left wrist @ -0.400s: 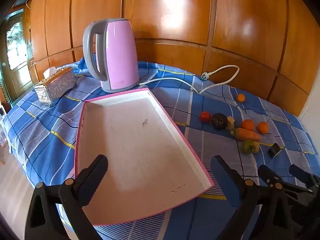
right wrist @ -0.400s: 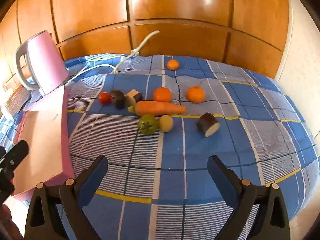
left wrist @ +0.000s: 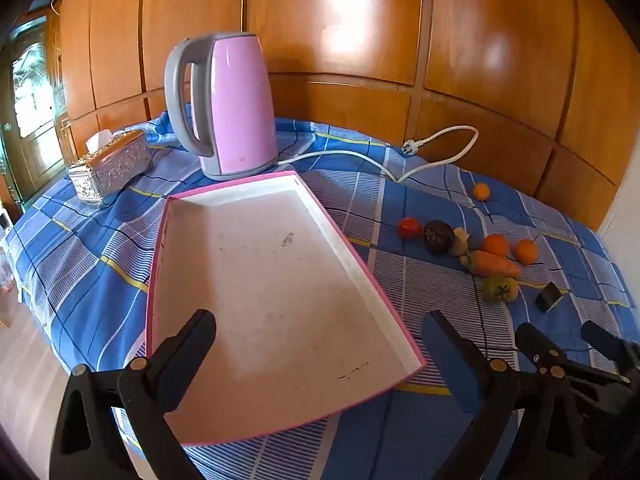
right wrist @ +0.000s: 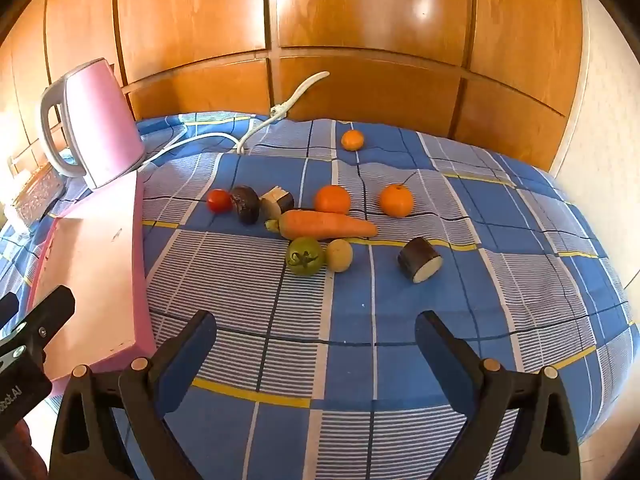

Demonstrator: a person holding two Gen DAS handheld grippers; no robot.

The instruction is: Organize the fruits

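An empty pink-rimmed white tray (left wrist: 280, 368) lies on the blue checked tablecloth; it also shows at the left of the right wrist view (right wrist: 138, 280). My left gripper (left wrist: 320, 354) is open and empty above the tray's near end. Loose produce lies right of the tray: a red tomato (right wrist: 219, 200), a carrot (right wrist: 326, 225), a green tomato (right wrist: 305, 256), a potato (right wrist: 339, 255), three oranges (right wrist: 332, 199) (right wrist: 396, 200) (right wrist: 352, 140) and dark eggplant pieces (right wrist: 420, 259) (right wrist: 245, 204). My right gripper (right wrist: 316, 344) is open and empty, short of the produce.
A pink electric kettle (left wrist: 230, 106) stands behind the tray, its white cord (left wrist: 400, 154) trailing over the cloth. A silver tissue box (left wrist: 110, 168) sits at the far left. Wooden wall panels (left wrist: 360, 40) back the table. The table edge drops off at the left.
Both grippers stay open. The views have barely shifted; no object has moved.
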